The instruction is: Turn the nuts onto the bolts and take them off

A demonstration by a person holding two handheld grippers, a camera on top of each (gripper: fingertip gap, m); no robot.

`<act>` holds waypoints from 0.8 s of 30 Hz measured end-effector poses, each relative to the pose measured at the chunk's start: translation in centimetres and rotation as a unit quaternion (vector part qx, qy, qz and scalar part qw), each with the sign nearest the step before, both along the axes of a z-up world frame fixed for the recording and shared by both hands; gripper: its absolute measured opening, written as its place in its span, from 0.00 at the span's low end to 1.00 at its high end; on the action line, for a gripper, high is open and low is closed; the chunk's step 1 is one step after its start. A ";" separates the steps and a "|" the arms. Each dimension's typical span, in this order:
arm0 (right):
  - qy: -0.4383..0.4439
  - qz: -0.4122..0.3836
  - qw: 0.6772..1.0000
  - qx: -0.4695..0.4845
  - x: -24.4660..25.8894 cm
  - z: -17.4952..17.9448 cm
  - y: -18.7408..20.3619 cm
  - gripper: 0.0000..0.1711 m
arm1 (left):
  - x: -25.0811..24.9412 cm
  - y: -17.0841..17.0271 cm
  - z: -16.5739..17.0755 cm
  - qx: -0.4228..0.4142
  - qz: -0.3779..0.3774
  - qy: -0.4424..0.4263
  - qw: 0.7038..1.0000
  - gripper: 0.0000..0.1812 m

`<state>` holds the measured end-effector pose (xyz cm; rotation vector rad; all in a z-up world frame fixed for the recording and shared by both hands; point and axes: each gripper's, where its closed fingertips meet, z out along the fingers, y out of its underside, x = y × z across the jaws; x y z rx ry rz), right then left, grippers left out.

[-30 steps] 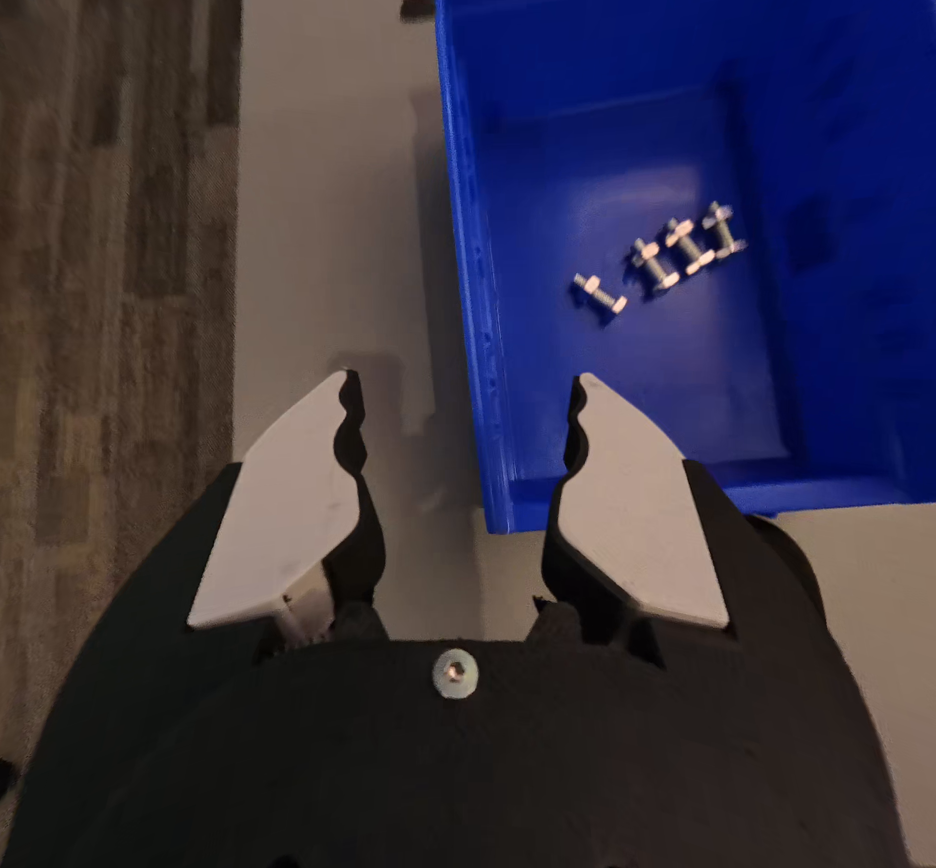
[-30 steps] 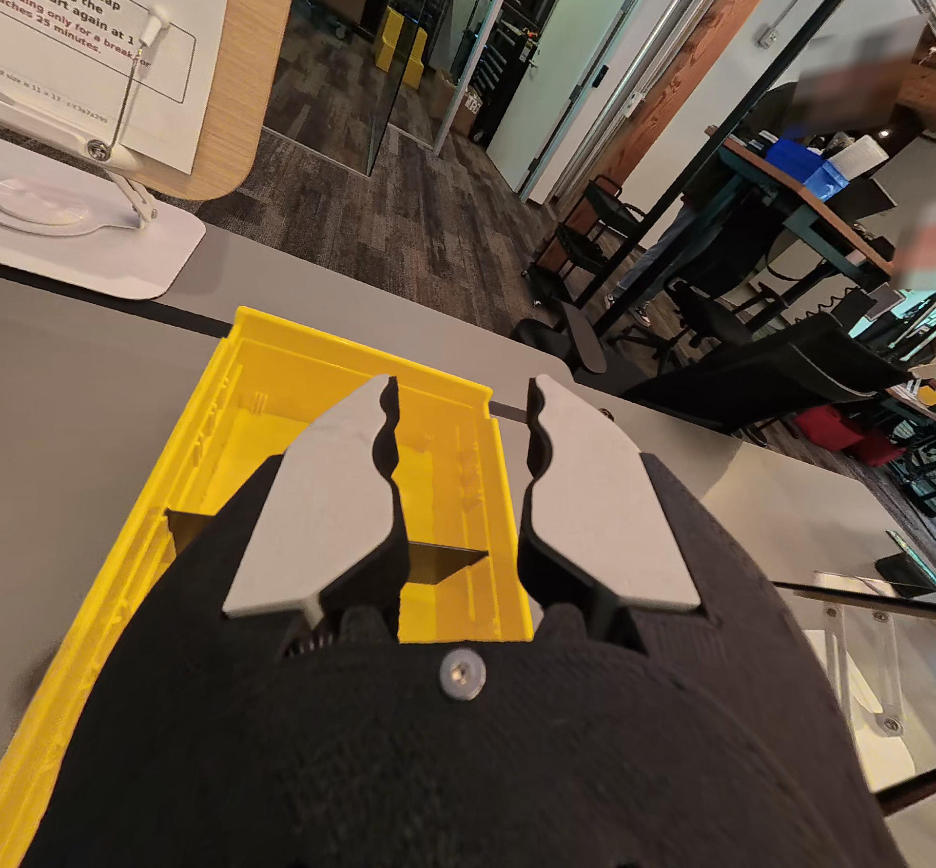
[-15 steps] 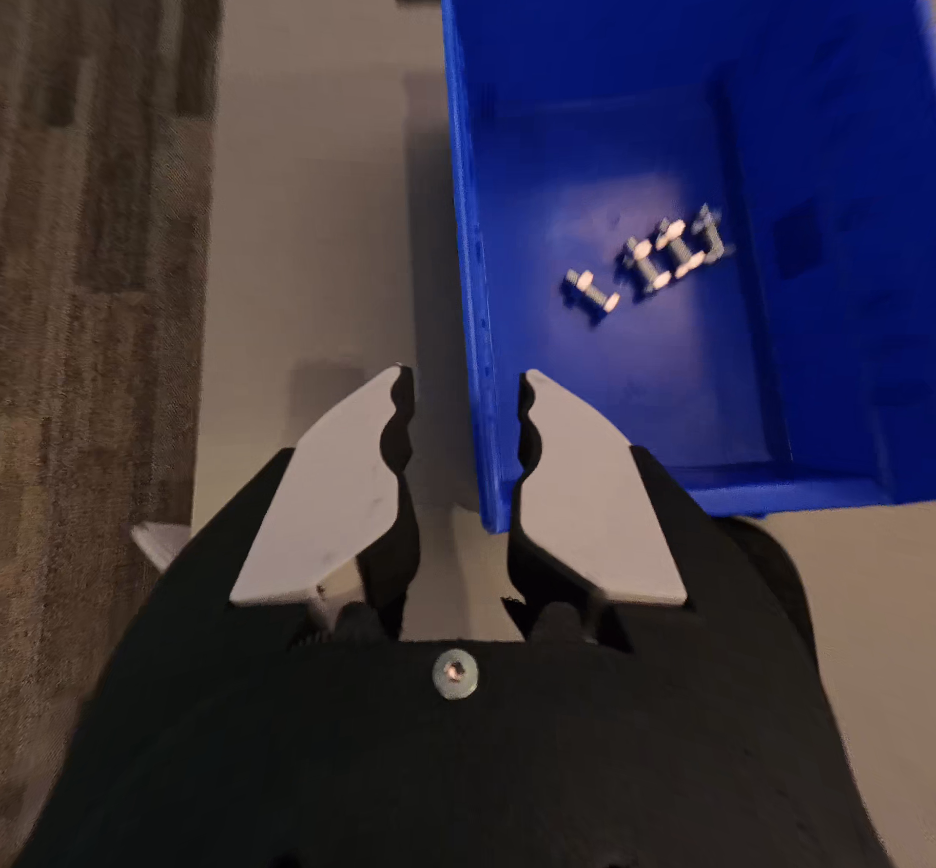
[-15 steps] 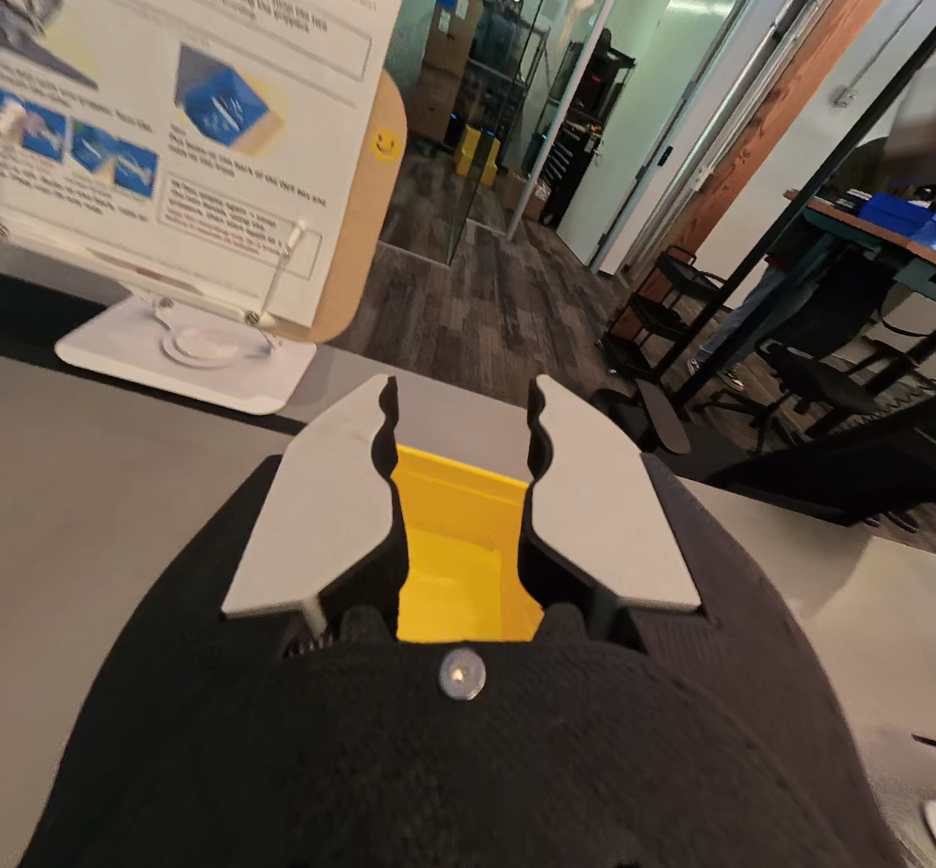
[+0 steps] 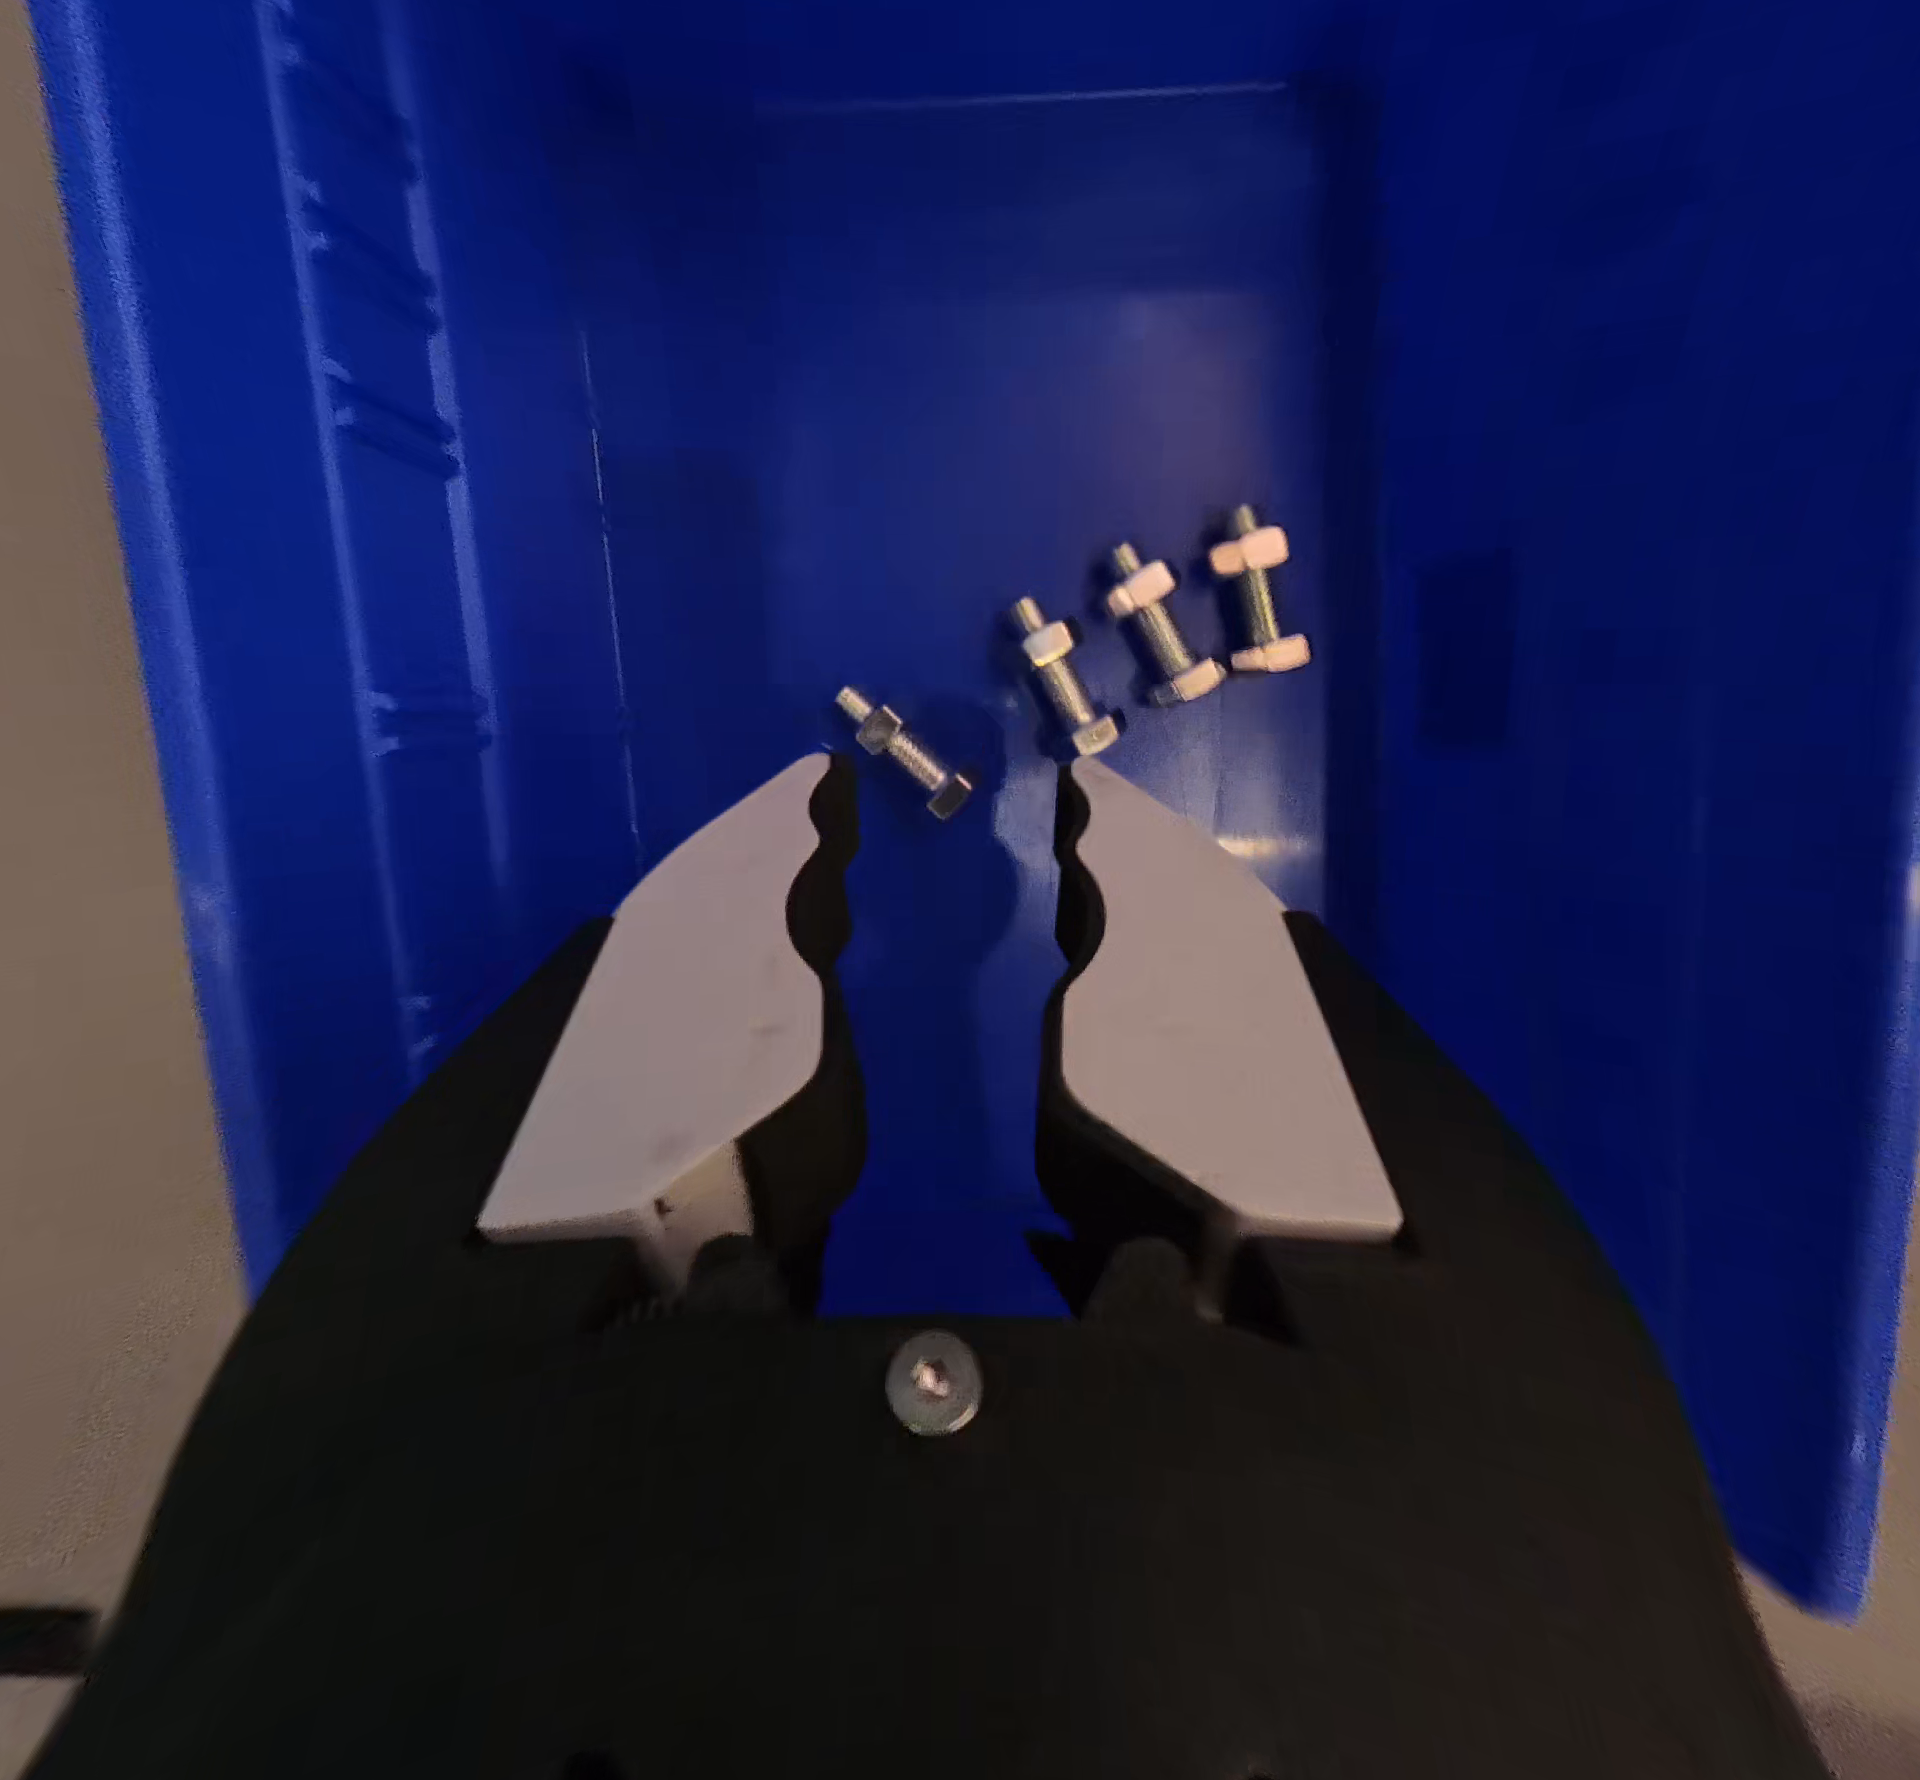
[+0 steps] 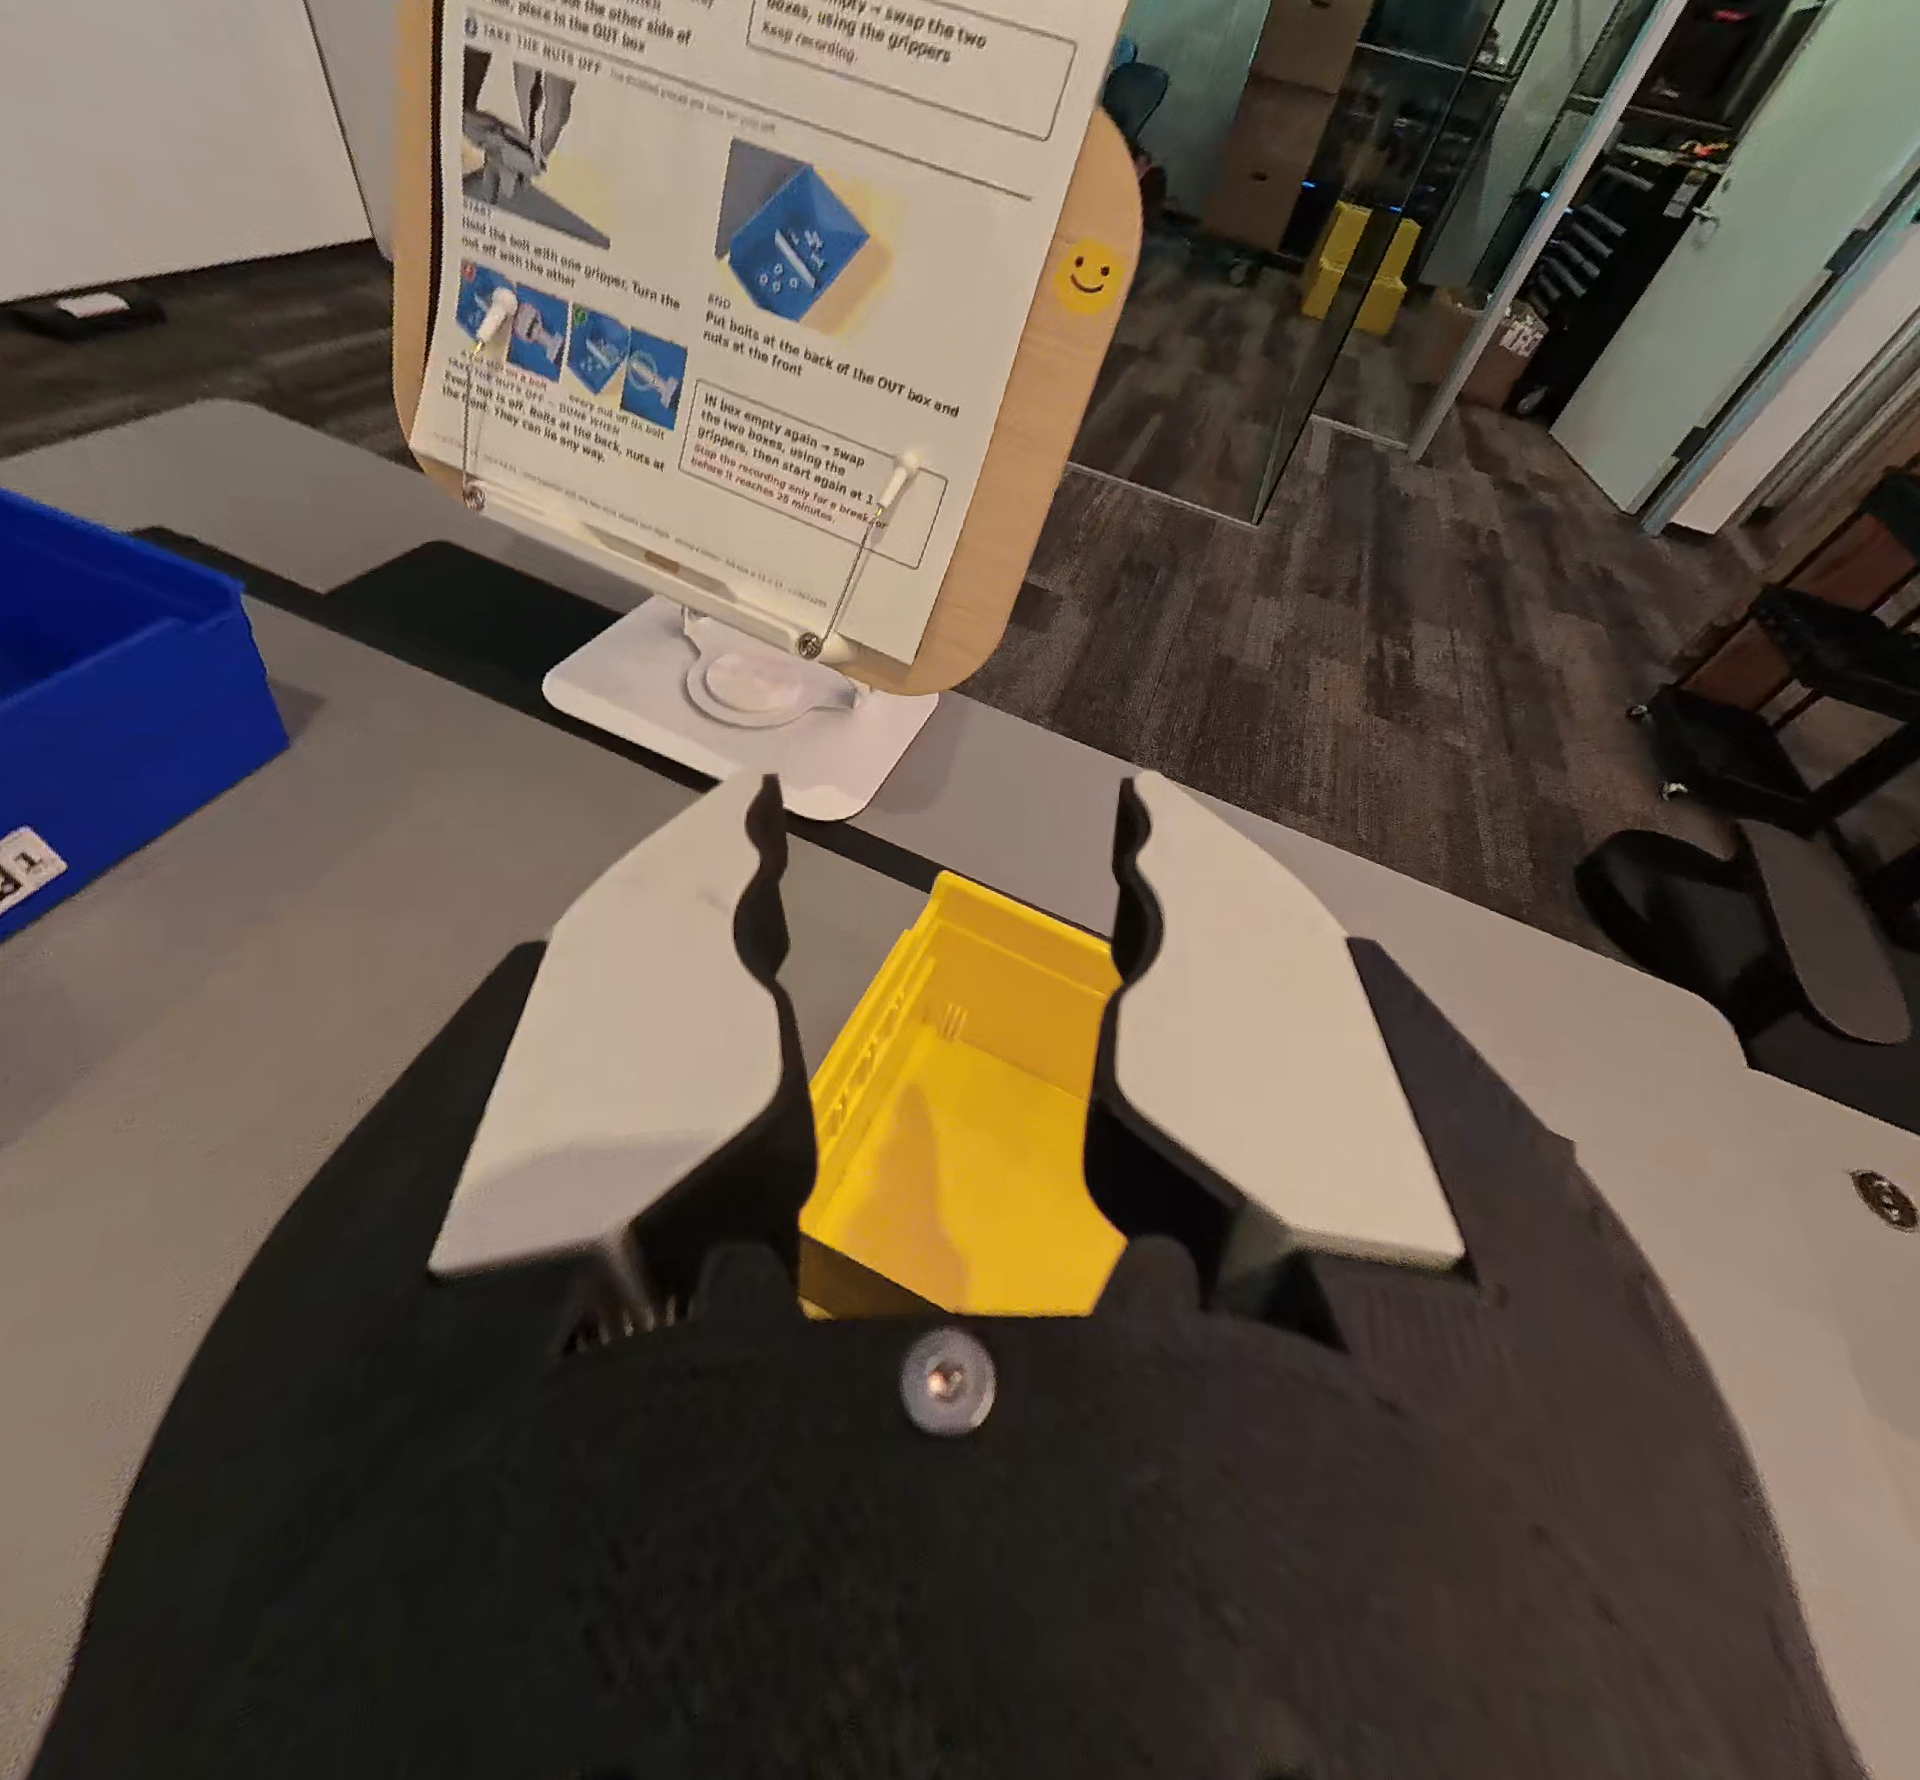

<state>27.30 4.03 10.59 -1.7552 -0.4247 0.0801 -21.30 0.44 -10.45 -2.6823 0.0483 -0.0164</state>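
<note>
Looking down from the left wrist view: left gripper [image 5: 940, 769] inside a blue bin [image 5: 343, 587], jaws parted with bare blue floor between them, holding nothing. Four bolts on the bin floor just beyond the fingertips, each with a nut threaded on its shank. Nearest bolt [image 5: 906, 754] lying slantwise just ahead of the left fingertip, close to it but apart, its nut [image 5: 881, 728] near the far end and its head toward the gripper. Next bolt [image 5: 1065, 679] lying with its head just past the right fingertip; contact there not clear. Two more bolts [image 5: 1155, 629] and [image 5: 1257, 603] farther right, side by side, roughly parallel, not touching each other. Grey table surface [image 5: 62, 1003] showing at the left beyond the bin wall. Slight blur at the bin's edges. Turning to the right wrist view: right gripper [image 6: 945, 795] hanging above the grey table [image 6: 312, 899], jaws wide apart and empty. Below and between the fingers, a yellow bin [image 6: 966, 1107], its visible part bare of parts. Blue bin [image 6: 125, 722] at the far left edge, well apart from the yellow one, with a white label on its near wall. Behind the yellow bin, a printed instruction sheet [image 6: 748, 203] clipped to a wooden board on a white stand [image 6: 748, 712]. A yellow smiley sticker [image 6: 1088, 276] on the board's right edge. Beyond the table, dark carpet, glass partitions and shelving.
</note>
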 end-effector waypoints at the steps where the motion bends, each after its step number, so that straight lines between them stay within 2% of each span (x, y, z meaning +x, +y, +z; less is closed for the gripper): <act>1: -0.004 0.003 1.000 -0.003 -0.1 -0.2 0.0 0.36 | -0.3 0.1 -0.7 -0.013 0.023 -0.009 1.000 0.23; 5: 0.000 0.027 0.999 -0.021 -0.9 -0.7 0.2 0.36 | -1.6 -0.9 -3.5 -0.106 0.089 -0.028 0.990 0.29; 8: -0.010 0.038 0.999 -0.021 -1.3 -0.8 0.3 0.36 | -2.0 -1.0 -4.9 -0.141 0.095 -0.033 0.985 0.29; 9: -0.016 0.041 0.999 -0.021 -1.4 -0.9 0.3 0.36 | -2.1 -0.9 -4.9 -0.145 0.089 -0.032 0.985 0.28; 10: -0.022 0.043 0.999 -0.021 -1.5 -0.9 0.3 0.36 | -2.0 -0.8 -4.9 -0.147 0.078 -0.034 0.986 0.17; 11: -0.028 0.044 0.998 -0.022 -1.6 -1.0 0.3 0.36 | -2.0 -0.9 -4.9 -0.153 0.063 -0.031 0.986 0.11; 14: -0.041 0.049 0.998 -0.022 -1.9 -1.2 0.2 0.36 | -2.5 -0.9 -4.9 -0.158 0.038 -0.017 0.986 0.11; 19: -0.053 0.057 0.997 -0.023 -2.5 -1.4 0.2 0.36 | -3.0 -0.3 -3.3 -0.096 0.023 -0.019 0.995 0.11; 24: -0.058 0.075 0.995 -0.028 -3.9 -1.9 0.2 0.36 | -0.9 -0.2 1.8 0.014 -0.025 -0.034 0.999 0.10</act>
